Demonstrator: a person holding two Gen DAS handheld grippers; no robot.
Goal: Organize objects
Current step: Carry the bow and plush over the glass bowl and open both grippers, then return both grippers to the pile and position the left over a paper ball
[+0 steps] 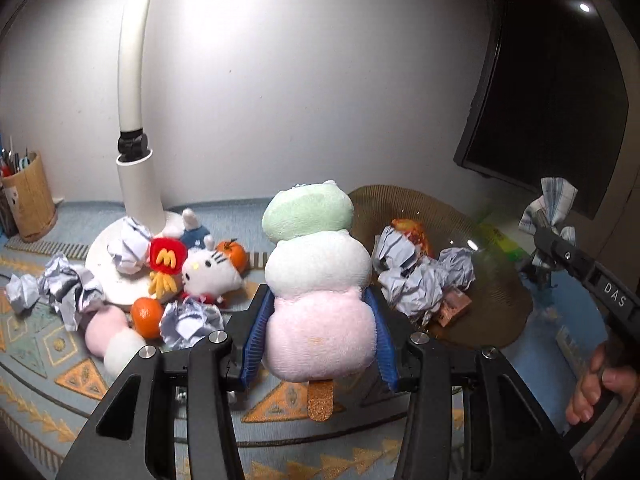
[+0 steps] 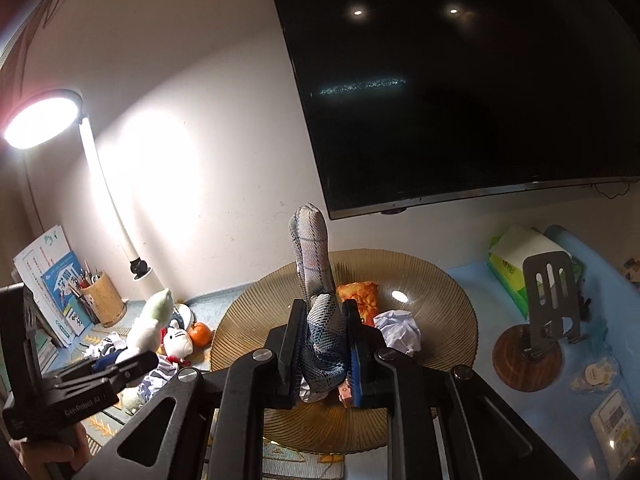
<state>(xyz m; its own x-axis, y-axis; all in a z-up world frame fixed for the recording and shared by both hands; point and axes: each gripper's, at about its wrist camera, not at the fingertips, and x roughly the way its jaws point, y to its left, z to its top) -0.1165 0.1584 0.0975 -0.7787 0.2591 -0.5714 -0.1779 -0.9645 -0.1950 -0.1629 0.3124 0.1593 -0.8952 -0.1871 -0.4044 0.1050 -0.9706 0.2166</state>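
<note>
My left gripper (image 1: 318,340) is shut on a plush ice pop (image 1: 316,264) with green, white and pink balls. Its blue pads press the pink ball, and the brown stick hangs below, above the patterned mat. In the right wrist view that plush (image 2: 154,316) rises at the lower left in the left gripper (image 2: 136,360). My right gripper (image 2: 322,344) is shut on a checked grey-blue cloth (image 2: 316,264) that stands up over the brown ribbed glass plate (image 2: 448,292). In the left wrist view the right gripper (image 1: 548,236) holds the cloth (image 1: 554,200) at the far right.
The plate (image 1: 496,296) holds crumpled paper (image 1: 420,276) and an orange snack packet (image 2: 360,296). A kitty plush (image 1: 210,272), fries plush (image 1: 166,260), two oranges (image 1: 146,316), paper balls and another pink-white plush crowd the lamp base (image 1: 104,264). A tissue box (image 2: 516,264) and phone stand (image 2: 548,300) sit on the right.
</note>
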